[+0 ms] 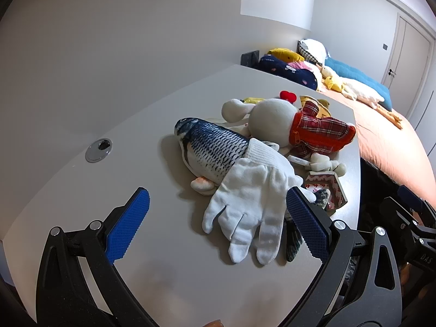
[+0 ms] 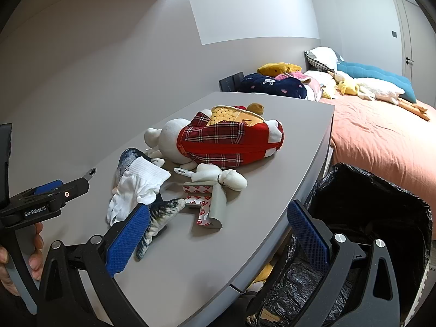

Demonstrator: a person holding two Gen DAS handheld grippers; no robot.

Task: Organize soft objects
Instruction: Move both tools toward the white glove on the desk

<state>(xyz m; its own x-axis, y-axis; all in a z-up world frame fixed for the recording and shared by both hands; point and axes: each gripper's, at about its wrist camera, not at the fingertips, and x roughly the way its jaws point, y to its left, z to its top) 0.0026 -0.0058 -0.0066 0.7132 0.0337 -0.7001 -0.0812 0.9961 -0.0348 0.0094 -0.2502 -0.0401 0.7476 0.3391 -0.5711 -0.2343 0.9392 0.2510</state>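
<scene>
Both grippers' fingers point(image 1: 130, 226) wide apart, empty; white glove point(image 1: 250, 207) between left pair.

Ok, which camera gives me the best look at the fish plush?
Left wrist: the fish plush shows its head and scaled body, with the white glove draped over its tail end. Right wrist shows only a dark patch of body behind the glove, plus the tail fin.
</scene>
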